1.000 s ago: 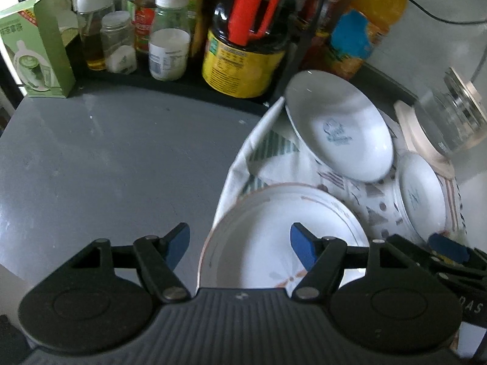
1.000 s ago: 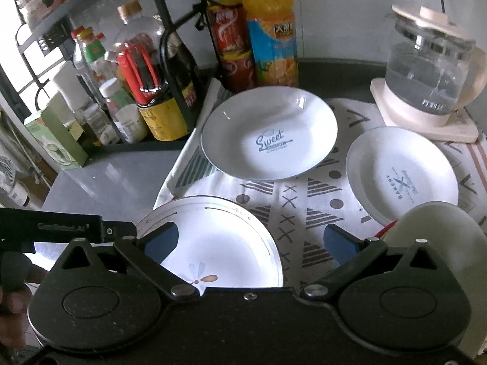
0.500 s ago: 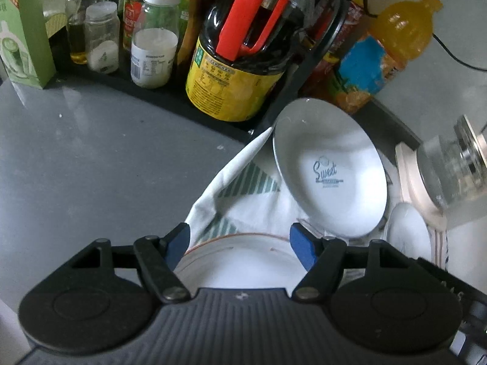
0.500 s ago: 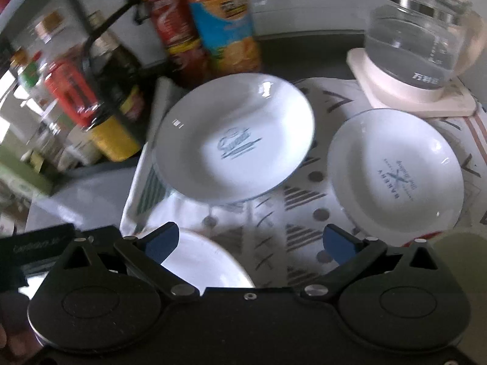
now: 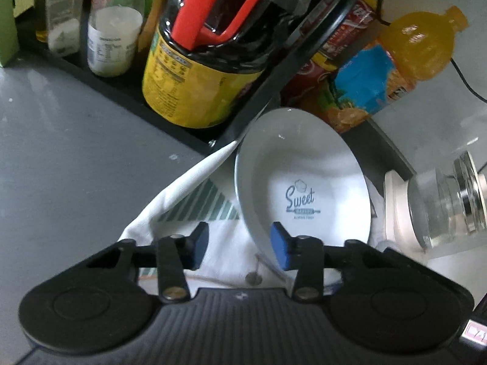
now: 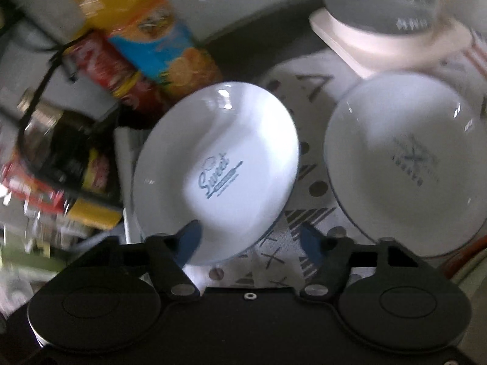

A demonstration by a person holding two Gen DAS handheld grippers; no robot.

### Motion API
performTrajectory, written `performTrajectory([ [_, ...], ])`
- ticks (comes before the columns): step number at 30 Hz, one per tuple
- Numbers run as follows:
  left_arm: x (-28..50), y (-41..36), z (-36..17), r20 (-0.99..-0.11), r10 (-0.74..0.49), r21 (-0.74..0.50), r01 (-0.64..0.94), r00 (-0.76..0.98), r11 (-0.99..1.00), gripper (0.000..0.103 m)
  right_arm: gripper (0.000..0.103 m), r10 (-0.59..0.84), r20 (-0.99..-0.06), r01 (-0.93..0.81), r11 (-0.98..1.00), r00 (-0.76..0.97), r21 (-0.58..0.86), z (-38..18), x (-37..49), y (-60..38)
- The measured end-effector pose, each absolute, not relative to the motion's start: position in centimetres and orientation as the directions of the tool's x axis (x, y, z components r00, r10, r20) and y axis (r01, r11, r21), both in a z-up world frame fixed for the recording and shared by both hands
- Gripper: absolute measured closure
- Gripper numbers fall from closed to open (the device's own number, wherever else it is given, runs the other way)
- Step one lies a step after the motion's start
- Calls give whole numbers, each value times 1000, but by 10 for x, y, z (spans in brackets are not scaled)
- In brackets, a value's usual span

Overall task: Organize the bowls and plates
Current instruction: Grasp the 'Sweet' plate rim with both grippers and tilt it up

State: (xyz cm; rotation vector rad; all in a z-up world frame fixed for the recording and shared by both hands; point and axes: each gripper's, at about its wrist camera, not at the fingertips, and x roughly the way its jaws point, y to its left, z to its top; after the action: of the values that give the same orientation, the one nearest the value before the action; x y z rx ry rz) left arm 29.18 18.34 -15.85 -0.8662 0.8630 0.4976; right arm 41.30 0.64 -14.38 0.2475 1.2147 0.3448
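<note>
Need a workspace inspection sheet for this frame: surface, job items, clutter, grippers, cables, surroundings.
Surface: grey counter, patterned cloth over part of it.
Job's things: Sweet plate and second white plate side by side on the cloth.
Clutter: dark jug, orange drink bottle, jars, glass kettle.
Grippers: left hand-held gripper and right hand-held gripper have just been closing; both near the Sweet plate rim, no pad contact visible.
Cables: black cable on the wall.
Surroundings: black rack.
</note>
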Motion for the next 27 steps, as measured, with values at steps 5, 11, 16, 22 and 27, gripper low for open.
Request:
performTrajectory([
  [5, 306, 192, -178, -832, 24, -457, -710, 554, 536, 79, 64, 385, -881, -14, 918, 277, 397, -164, 426, 9],
  [11, 315, 192, -189, -818, 6, -491, -703, 575, 515, 88, 77, 357, -892, 41, 923, 277, 382, -185, 431, 11],
  [16, 319, 190, -198, -806, -11, -514, -691, 592, 507, 95, 76, 361, -876, 31, 920, 319, 390, -187, 432, 12],
  [22, 317, 185, -192, -795, 2, -511, -671, 607, 537, 94, 90, 392, -855, 58, 898, 341, 435, -191, 431, -3],
  [27, 314, 181, -180, -797, 11, -492, -659, 604, 569, 94, 92, 378, -836, -39, 917, 398, 396, -174, 419, 3],
])
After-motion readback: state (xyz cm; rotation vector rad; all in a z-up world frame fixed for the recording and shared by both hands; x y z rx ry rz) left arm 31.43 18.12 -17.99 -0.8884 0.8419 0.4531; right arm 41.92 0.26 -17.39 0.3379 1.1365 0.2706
